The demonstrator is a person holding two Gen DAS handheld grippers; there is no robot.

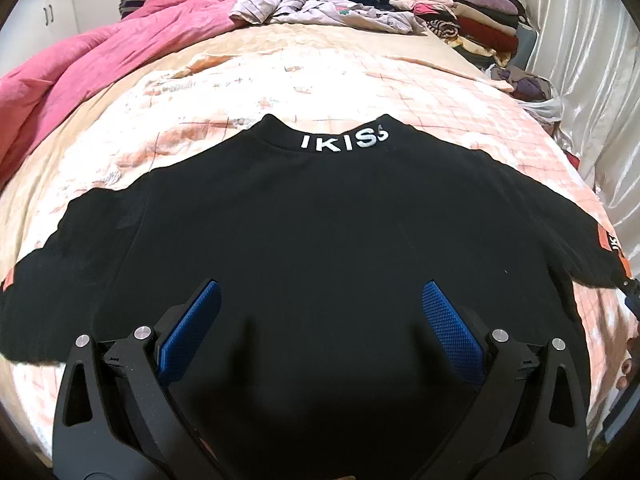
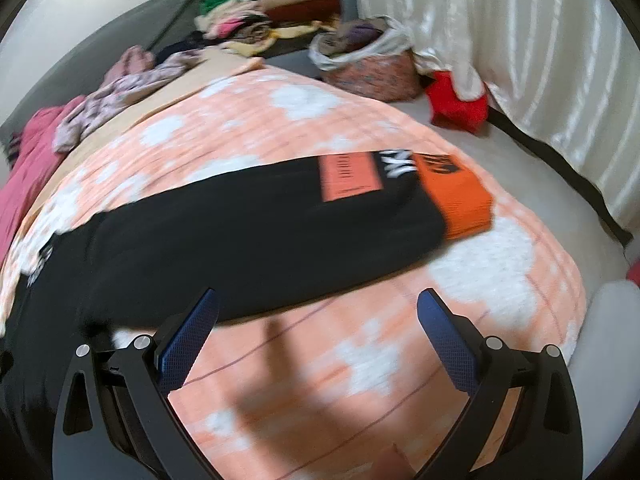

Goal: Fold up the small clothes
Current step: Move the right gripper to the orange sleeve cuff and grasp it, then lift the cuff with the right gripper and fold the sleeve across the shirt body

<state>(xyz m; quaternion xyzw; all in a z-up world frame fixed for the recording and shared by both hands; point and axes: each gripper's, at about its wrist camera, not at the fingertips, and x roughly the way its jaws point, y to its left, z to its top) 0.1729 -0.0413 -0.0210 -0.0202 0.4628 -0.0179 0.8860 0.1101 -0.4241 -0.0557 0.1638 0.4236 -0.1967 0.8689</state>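
Note:
A small black sweatshirt (image 1: 312, 220) lies flat on the bed, back up, with white "IKISS" lettering on its collar (image 1: 344, 140) and both sleeves spread sideways. My left gripper (image 1: 320, 292) is open and empty, hovering above the shirt's lower back. In the right wrist view the shirt's right sleeve (image 2: 260, 232) stretches across the bed, ending in an orange cuff (image 2: 460, 200) with an orange patch beside it. My right gripper (image 2: 318, 300) is open and empty, just in front of the sleeve's near edge, above the bedspread. That view is blurred.
The bed has an orange-and-white patterned spread (image 1: 320, 80). A pink blanket (image 1: 100, 52) lies at far left, loose lilac clothes (image 1: 320, 8) at the back, stacked folded clothes (image 1: 460, 12) at back right. A bag of clothes (image 2: 368, 60), a red item (image 2: 456, 104) and a white curtain (image 2: 520, 40) are right.

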